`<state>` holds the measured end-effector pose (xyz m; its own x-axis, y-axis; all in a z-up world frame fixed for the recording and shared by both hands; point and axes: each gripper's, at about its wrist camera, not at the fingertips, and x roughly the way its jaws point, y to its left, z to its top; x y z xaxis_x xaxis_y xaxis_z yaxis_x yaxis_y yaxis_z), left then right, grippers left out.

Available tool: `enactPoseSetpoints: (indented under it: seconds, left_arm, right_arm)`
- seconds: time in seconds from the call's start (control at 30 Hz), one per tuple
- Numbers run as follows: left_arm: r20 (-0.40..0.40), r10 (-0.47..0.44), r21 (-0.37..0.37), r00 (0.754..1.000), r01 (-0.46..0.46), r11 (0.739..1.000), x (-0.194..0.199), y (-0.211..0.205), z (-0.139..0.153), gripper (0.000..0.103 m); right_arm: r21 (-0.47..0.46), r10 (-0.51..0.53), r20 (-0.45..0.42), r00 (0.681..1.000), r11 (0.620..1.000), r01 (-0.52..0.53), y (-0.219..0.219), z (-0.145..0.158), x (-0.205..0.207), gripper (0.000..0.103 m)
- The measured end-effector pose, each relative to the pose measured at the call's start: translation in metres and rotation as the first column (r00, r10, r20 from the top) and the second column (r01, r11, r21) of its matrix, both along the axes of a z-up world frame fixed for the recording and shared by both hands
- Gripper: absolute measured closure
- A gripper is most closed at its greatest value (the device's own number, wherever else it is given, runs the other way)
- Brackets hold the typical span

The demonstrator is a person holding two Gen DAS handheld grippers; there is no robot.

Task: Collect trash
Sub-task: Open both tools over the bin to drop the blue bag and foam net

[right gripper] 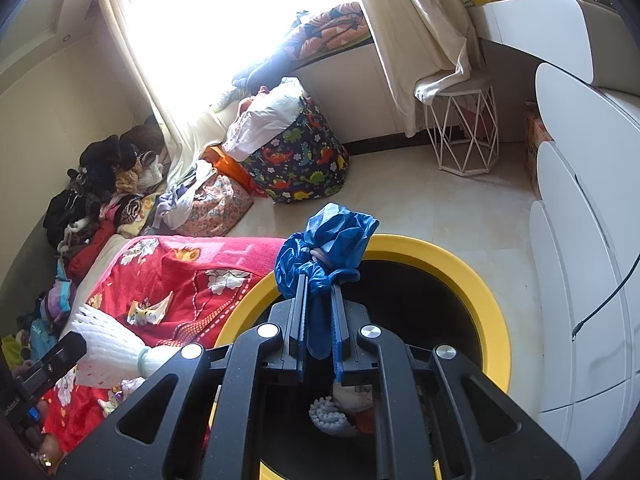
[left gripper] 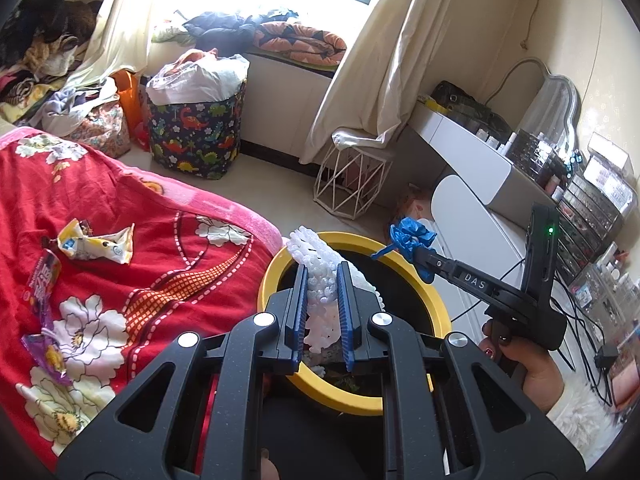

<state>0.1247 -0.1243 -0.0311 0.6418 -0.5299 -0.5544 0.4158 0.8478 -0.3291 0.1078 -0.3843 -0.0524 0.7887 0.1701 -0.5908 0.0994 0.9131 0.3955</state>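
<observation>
My left gripper [left gripper: 323, 270] is shut on a white foam fruit net [left gripper: 316, 264] and holds it over the near rim of the yellow-rimmed trash bin [left gripper: 360, 402]. My right gripper [right gripper: 320, 288] is shut on a crumpled blue plastic bag [right gripper: 328, 240] above the same bin [right gripper: 472, 276]. The right gripper with the blue bag also shows in the left wrist view [left gripper: 412, 236]. The foam net shows in the right wrist view [right gripper: 108, 344]. Another foam net [right gripper: 330, 416] lies inside the bin. A yellow wrapper [left gripper: 96, 242] and a purple wrapper [left gripper: 46, 280] lie on the red bed cover [left gripper: 140, 240].
A dinosaur-print laundry bag [left gripper: 196, 136] and clothes piles stand by the window. A white wire stool [left gripper: 352, 176] is beyond the bin. A white dresser [left gripper: 476, 160] with cosmetics and cables runs along the right.
</observation>
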Motion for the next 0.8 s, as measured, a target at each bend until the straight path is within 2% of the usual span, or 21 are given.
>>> enactPoseSetpoints:
  seconds: [0.8]
  left_arm:
    - [-0.073,-0.050,0.060,0.996,0.054,0.997,0.003,-0.040,-0.031,0.093]
  right_arm:
    - [0.028,0.001,-0.060,0.998,1.000,0.001,-0.010,-0.022,0.007,0.093]
